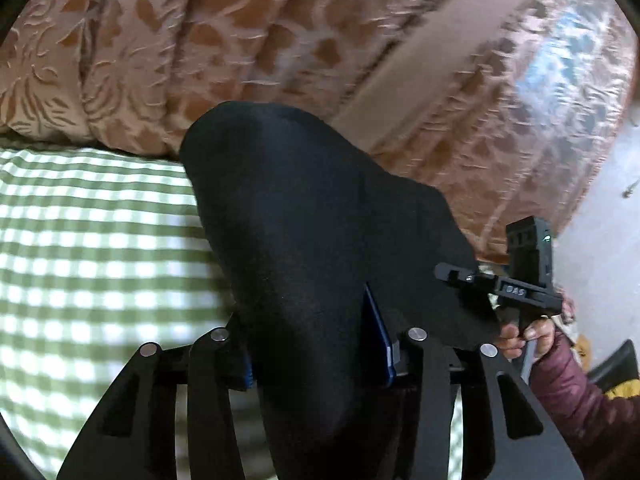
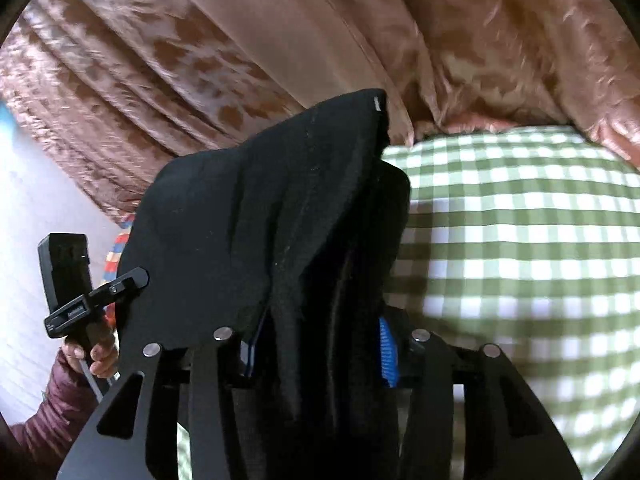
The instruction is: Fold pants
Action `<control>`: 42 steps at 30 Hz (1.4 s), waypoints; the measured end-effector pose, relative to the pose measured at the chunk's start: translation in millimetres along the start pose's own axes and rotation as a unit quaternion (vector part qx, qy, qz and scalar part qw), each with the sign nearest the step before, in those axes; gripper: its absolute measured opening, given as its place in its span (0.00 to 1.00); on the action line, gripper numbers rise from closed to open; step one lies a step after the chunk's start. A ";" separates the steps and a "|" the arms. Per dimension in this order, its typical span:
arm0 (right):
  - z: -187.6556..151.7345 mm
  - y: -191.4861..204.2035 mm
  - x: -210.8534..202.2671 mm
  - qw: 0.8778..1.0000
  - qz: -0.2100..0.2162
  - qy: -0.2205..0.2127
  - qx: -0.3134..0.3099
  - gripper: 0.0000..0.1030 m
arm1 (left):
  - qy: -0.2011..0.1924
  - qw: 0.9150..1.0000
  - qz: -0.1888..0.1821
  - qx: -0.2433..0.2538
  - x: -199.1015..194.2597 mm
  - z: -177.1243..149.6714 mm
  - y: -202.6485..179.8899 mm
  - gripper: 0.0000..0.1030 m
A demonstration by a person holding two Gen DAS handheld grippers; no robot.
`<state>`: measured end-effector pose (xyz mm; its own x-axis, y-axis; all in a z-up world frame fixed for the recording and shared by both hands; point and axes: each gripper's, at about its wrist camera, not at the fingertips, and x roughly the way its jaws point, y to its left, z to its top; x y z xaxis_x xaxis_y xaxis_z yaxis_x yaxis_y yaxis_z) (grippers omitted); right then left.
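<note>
- Black pants [image 1: 320, 216]: dark, thick-looking knit or fleece cloth, held up off the green-and-white checked bedsheet [image 1: 88, 248] by both tongs, with a brown leaf-patterned quilt [image 1: 168, 52] bunched behind.
- Left tongs [image 1: 318, 364]: clenched on a fold of the pants; the blue pads [image 1: 380, 344] press the cloth from either side and the fabric mounds up and over the fingers, hiding the tips.
- Right tongs [image 2: 316, 356]: likewise clamped on the pants, here on several stacked layers; a hemmed or banded edge with a small tag [image 2: 376, 103] stands up above the grip. Whether that is waistband or cuff I cannot tell.
- The person's right hand [image 1: 528, 338] shows in the left view and the left hand [image 2: 94, 354] in the right view, so the two grips sit near each other along one edge.
- Handling, as a judgement: soft and limp, no stiffness of its own, so it will droop and swing from wherever it is pinched. It looks moderately heavy for cloth, not slippery, and not fragile.
- Where to hold: near the corners of a seamed or banded edge, all layers together, since a pinch on one layer would probably let the rest slide out.
- Risk: thick stacked layers may creep from the pads if tugged apart hard.
</note>
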<state>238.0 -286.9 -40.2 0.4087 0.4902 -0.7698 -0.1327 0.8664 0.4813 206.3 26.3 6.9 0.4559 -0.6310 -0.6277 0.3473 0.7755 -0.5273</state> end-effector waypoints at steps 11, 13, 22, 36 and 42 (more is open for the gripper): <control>1.0 -4.2 -11.1 0.993 -0.108 -0.038 -0.022 0.71 | 0.026 0.991 0.126 -0.041 32.1 -12.8 40.6 0.67; -1.9 10.3 -32.8 0.989 -0.129 -0.067 -0.039 0.49 | -0.009 0.985 0.171 -0.029 11.3 -12.6 28.2 0.67; -45.2 48.7 -2.3 0.981 -0.162 -0.025 -0.105 0.26 | -0.046 0.978 0.201 0.039 -6.2 -53.1 -36.5 0.66; -61.6 48.8 -12.9 0.975 -0.193 -0.074 -0.076 0.40 | -0.048 0.964 0.260 0.008 1.6 -73.5 -55.9 0.67; -78.9 61.4 -39.9 0.974 -0.189 -0.097 -0.079 0.44 | -0.077 0.959 0.273 0.023 -23.8 -80.0 -77.5 0.67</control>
<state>142.3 -245.7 -13.0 0.6168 0.1192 -0.7780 -0.0702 0.9929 0.0965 103.1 -20.5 16.9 0.6944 -0.1229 -0.7091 0.0567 0.9916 -0.1163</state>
